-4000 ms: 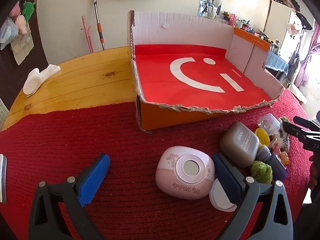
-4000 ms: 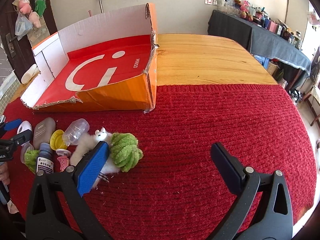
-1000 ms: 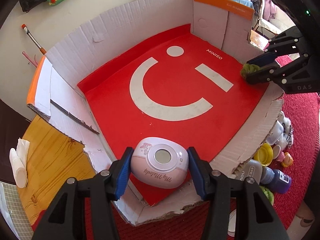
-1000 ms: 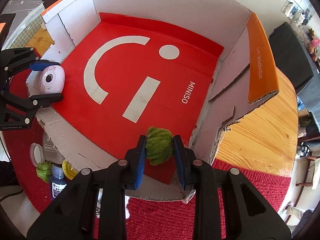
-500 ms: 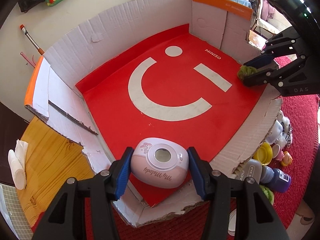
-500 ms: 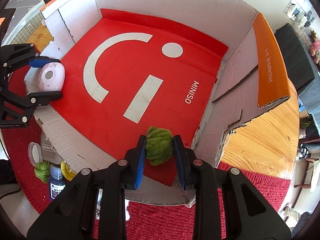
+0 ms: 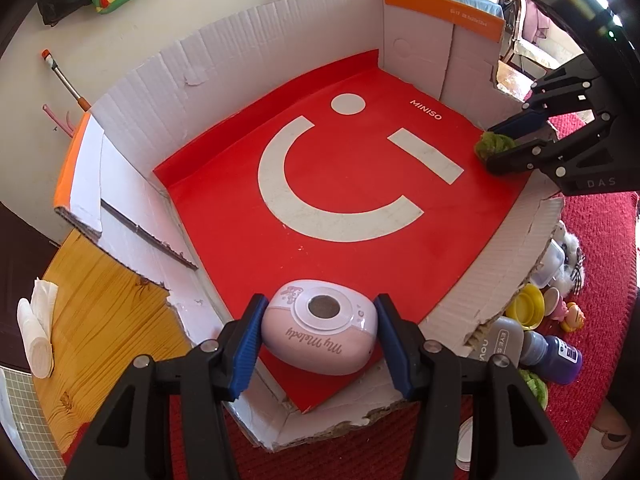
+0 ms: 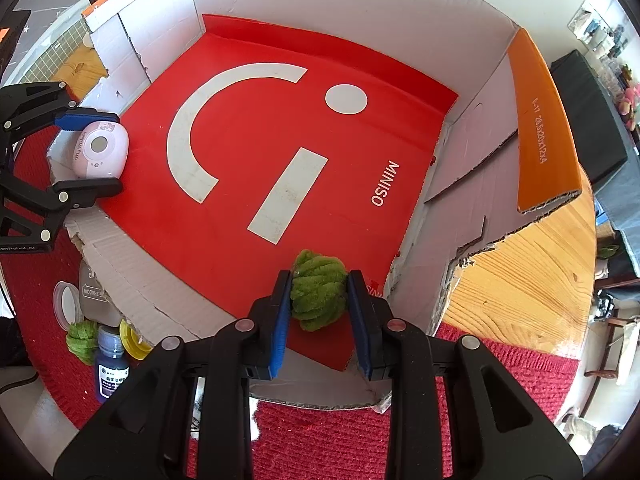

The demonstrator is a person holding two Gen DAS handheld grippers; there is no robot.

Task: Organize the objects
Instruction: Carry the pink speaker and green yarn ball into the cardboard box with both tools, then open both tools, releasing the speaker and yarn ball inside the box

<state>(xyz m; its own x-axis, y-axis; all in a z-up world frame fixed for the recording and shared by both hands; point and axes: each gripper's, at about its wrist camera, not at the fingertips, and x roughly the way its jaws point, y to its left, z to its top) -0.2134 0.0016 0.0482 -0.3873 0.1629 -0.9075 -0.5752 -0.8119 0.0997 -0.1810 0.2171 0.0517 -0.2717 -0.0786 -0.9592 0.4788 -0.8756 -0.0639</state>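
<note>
Holding pink case (image 7: 320,330) clamped in left gripper (image 7: 318,344) over box (image 7: 248,40) near-left corner; gripping green yarn ball (image 8: 318,290) in right gripper (image 8: 318,312) over opposite near corner.

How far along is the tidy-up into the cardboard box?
Done: nothing lies loose in the box yet. In hand: the left tool grips the pink My Melody device over the box's near edge; the right tool grips a green knitted ball over the opposite corner. Left: release both, then fetch the ink bottle, yellow lid, grey bottle and second green ball from the red mat.
</note>
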